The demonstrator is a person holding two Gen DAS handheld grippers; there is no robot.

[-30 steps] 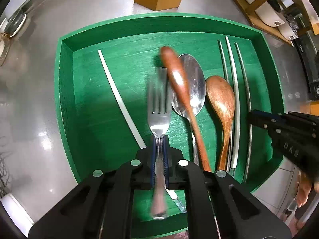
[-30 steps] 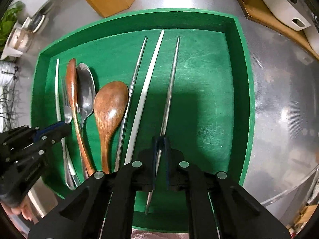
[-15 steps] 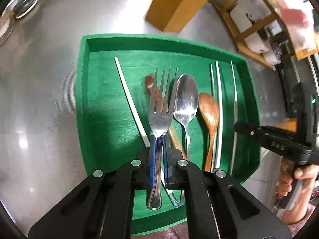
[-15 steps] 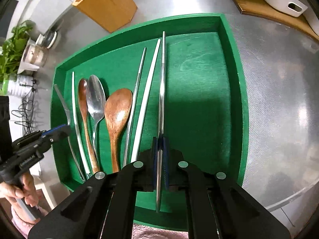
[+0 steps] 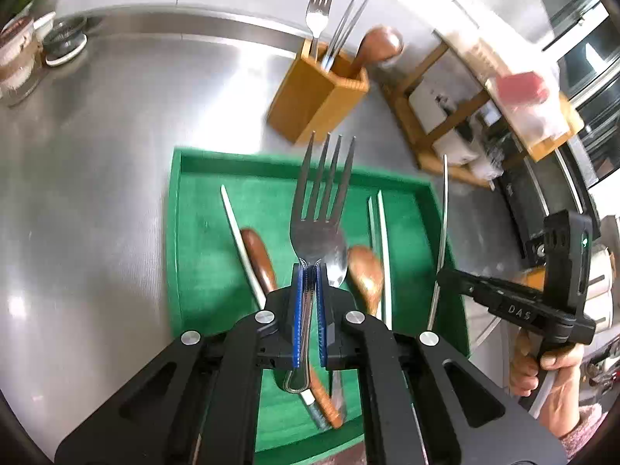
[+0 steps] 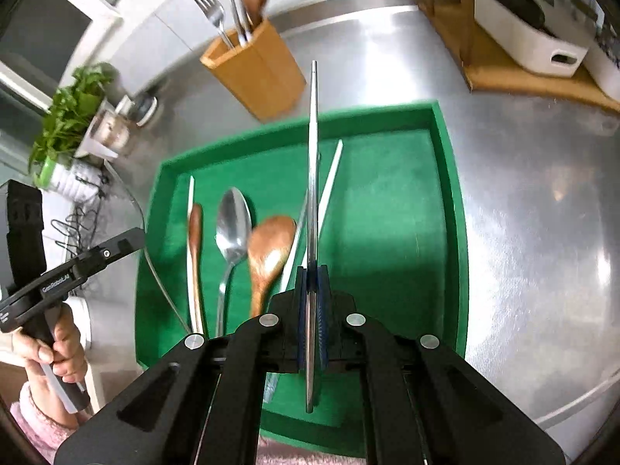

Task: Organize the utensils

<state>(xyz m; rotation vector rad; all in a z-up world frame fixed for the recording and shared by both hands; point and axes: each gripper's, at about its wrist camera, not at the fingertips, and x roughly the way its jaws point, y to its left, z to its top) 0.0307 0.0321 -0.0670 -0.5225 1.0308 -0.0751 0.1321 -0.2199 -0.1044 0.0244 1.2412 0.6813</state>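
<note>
The left gripper [image 5: 309, 302] is clamping a fork [image 5: 321, 209] by its neck, the right gripper [image 6: 310, 310] pinching a steel chopstick [image 6: 313, 178] — both raised above the green tray [image 6: 449, 193], apparently for carrying to the wooden holder [image 6: 255, 66] beyond, where utensils are standing upright.

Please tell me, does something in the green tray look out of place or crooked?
Slightly. In the green tray, one white chopstick lies alone at the left edge beside the dark wooden handle, while another white chopstick lies slanted right of the wooden spoon. Nothing looks spilled or damaged.
</note>
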